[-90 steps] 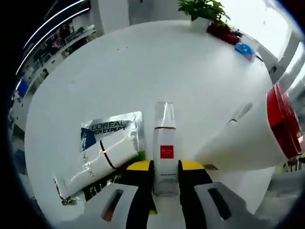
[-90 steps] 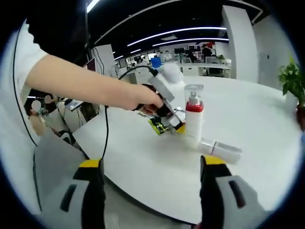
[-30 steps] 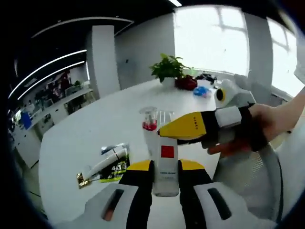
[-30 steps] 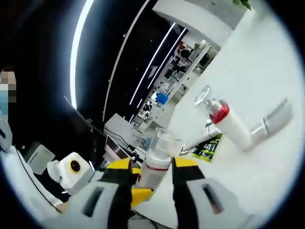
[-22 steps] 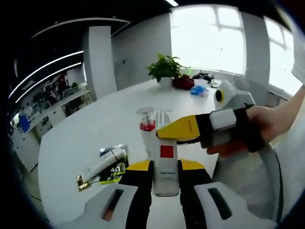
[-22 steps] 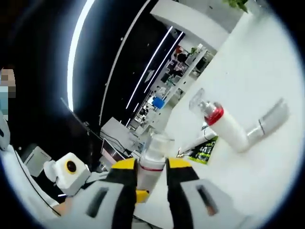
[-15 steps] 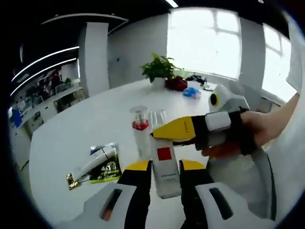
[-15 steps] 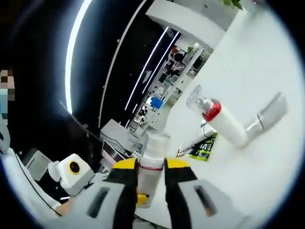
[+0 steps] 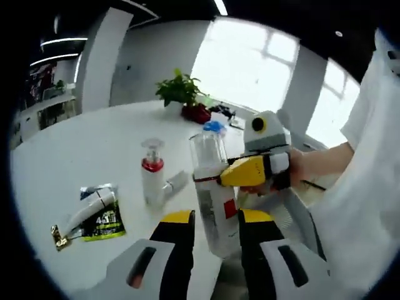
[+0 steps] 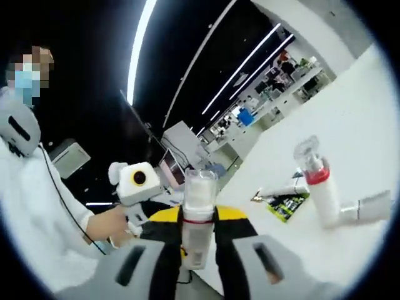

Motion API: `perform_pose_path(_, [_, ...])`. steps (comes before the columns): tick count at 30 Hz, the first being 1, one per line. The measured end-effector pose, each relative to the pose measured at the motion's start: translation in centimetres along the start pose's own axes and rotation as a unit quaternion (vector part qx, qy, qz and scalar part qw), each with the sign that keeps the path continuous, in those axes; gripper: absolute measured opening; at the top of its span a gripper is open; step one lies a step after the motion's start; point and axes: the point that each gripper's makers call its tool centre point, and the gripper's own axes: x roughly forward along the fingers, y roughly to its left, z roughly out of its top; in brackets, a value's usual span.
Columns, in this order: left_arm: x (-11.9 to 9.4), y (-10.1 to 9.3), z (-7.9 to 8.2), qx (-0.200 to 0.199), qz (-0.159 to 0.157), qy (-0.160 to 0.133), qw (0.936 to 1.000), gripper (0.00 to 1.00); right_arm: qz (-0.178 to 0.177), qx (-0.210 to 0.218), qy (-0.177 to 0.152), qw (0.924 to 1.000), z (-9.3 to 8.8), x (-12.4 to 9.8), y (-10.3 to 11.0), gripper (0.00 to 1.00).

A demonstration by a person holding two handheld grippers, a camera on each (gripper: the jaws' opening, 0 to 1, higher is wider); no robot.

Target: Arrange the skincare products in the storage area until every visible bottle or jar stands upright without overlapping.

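You have lifted the clear-capped bottle further off the white table than half a second ago, and it now tilts. Your left gripper clamps its smooth white body while your right gripper pinches its neck. The red-collared pump bottle stands upright on the table beside a lying tube and glossy sachet.

a round white surface carries a pump bottle standing upright with a red collar, a tube lying just beside its base, a sachet with another tube across it, and a potted plant at the far edge.
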Motion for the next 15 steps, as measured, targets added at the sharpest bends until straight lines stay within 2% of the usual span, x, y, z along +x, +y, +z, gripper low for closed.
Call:
perform_pose_path(3, [0.0,-0.9,0.1,0.005,-0.033,0.005,0.9994,0.27,0.029,-0.016,0.012,0.9994,0.1,0.1,0.9,0.18])
perform_pose_path(7, [0.1,-1.6,0.2,0.010,-0.058,0.011,0.9982,0.27,0.062,-0.032,0.032,0.9970,0.1,0.1,1.8,0.18])
perform_pose_path(15, [0.3,-4.1,0.0,0.056,-0.115,0.047,0.9906,0.21,0.126,-0.064,0.084,0.9863,-0.5,-0.3,3.7,0.18])
